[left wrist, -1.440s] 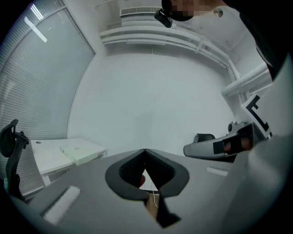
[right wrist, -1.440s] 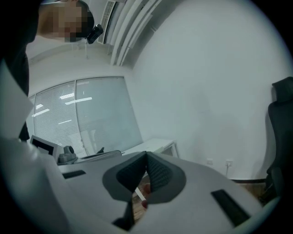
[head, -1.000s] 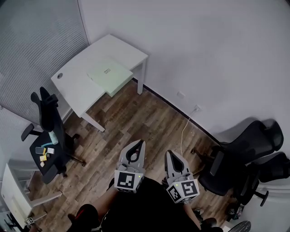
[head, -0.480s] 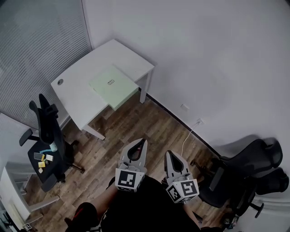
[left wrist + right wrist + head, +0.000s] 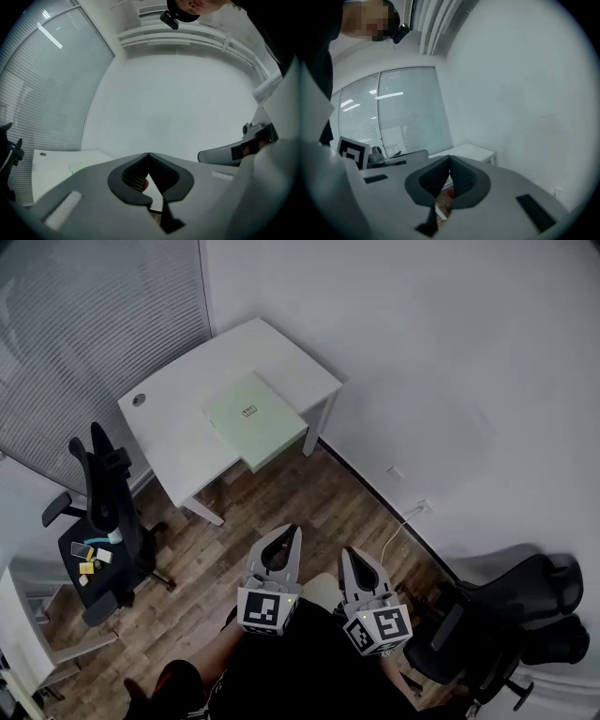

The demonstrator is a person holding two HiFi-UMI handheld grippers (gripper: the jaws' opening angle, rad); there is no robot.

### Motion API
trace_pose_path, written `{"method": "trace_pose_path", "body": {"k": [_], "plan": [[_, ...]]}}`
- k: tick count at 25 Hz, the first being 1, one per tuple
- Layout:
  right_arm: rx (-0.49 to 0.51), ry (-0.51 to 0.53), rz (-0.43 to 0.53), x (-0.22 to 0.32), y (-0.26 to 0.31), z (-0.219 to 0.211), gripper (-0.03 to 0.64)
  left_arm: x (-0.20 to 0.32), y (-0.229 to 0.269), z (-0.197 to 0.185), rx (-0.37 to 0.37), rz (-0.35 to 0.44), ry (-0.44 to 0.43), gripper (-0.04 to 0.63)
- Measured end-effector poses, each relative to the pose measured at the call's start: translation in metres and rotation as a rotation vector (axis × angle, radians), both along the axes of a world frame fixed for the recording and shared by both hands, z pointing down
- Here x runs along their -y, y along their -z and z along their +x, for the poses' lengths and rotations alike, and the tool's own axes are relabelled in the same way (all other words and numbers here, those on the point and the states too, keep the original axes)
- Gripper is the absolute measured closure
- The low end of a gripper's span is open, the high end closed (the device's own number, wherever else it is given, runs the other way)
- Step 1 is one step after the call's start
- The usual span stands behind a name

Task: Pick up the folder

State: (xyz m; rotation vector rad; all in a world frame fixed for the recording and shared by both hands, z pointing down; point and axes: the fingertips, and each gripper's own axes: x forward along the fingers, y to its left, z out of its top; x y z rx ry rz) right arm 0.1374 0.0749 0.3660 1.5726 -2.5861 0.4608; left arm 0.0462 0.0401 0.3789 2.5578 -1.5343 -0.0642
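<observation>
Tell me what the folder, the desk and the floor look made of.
Folder: pale green, matte, thin and flat; likely card or plastic. Desk: smooth white top, probably laminate or painted board. Floor: brown planks with grain, wood or wood-look laminate.

The room had plain white walls [image 5: 450, 362] and a floor [image 5: 291, 507] of brown wood planks. In the corner stood a white surface [image 5: 173, 432] on white legs, one side along a window covered by grey blinds [image 5: 84, 334], with a round cable hole near its left end. A black chair [image 5: 103, 493] stood just left of it, a few small items [image 5: 92, 559] lying on its seat. Another black chair [image 5: 534, 610] stood by the right wall. Low on that wall were two sockets [image 5: 396, 473], and a pale cable [image 5: 394, 538] ran from one down to the floor. Part of another white desk [image 5: 23, 634] showed at lower left. Strip lights [image 5: 391, 95] glinted on the window glass.
</observation>
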Motion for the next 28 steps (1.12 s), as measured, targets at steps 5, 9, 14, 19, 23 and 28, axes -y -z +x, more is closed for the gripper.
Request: {"method": "trace_pose_path", "body": {"k": [5, 9, 14, 19, 23, 28], "plan": [[0.0, 0.067, -0.019, 0.012, -0.005, -0.016, 0.618, 0.005, -0.005, -0.017, -0.013, -0.04, 0.066, 0.591], [0.005, 0.117, -0.015, 0.035, -0.007, -0.027, 0.618, 0.018, -0.007, -0.032, -0.01, -0.038, 0.122, 0.591], [0.011, 0.193, -0.017, 0.065, -0.005, -0.039, 0.618, 0.042, -0.011, -0.054, 0.026, -0.042, 0.224, 0.591], [0.004, 0.276, -0.053, 0.095, -0.014, -0.051, 0.618, 0.061, -0.017, -0.064, 0.028, -0.062, 0.295, 0.591], [-0.011, 0.368, -0.059, 0.129, -0.011, -0.061, 0.618, 0.087, -0.014, -0.069, 0.014, -0.071, 0.357, 0.591], [-0.035, 0.49, -0.061, 0.173, -0.008, -0.071, 0.618, 0.122, -0.009, -0.076, 0.006, -0.062, 0.455, 0.591]]}}
